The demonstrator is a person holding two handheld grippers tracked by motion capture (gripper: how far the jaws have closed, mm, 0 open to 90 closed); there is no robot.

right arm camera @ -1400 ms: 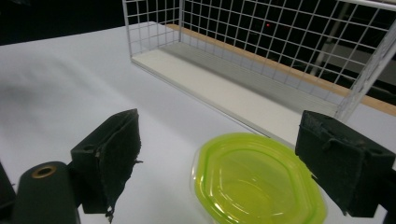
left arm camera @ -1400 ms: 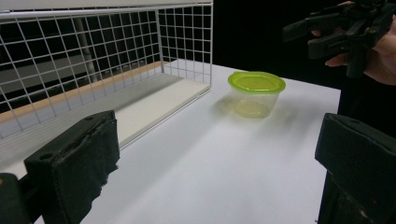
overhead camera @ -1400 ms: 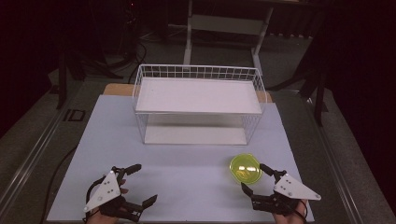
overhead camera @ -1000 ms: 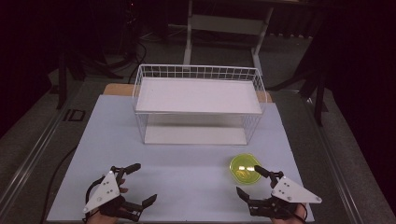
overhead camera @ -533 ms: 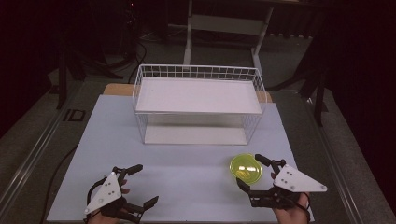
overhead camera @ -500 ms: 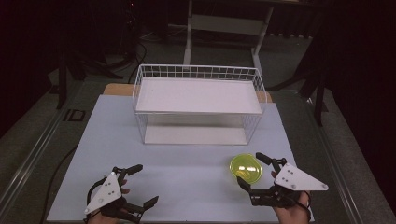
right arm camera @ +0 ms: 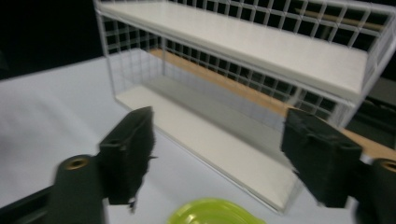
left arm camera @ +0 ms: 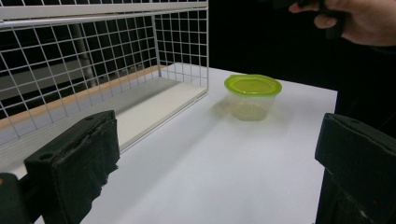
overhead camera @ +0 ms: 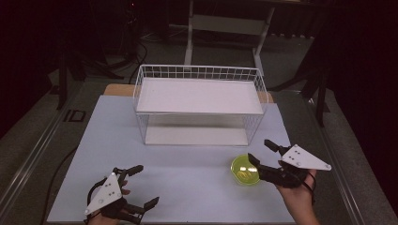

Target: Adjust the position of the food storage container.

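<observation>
Just in front of the wire rack (overhead camera: pixel 199 105), toward its right corner, the high view shows a small round tub (overhead camera: pixel 245 169) of clear plastic with a lime-green lid standing upright on the pale table (overhead camera: pixel 187 183). The right gripper (overhead camera: pixel 264 157) hangs at the tub's right side, its jaws apart and having just been closing, one jaw over the lid's edge, nothing pressed. The left gripper (overhead camera: pixel 142 185) rests well left of the tub with jaws spread and empty. From the left gripper view, the tub (left arm camera: pixel 252 97) tapers slightly toward its base, its walls thin and see-through, seemingly empty, the lid glossy and overhanging the rim; I judge it light, a little springy and slick, so a gentle pinch across the wall just below the lid would serve best. Both black padded jaws frame it from afar, unclenched. From the right gripper view, the lid (right arm camera: pixel 215 213) shows at the bottom edge, below and between the wide, rough-faced foam jaws, with the rack's white grid and flat boards beyond.
</observation>
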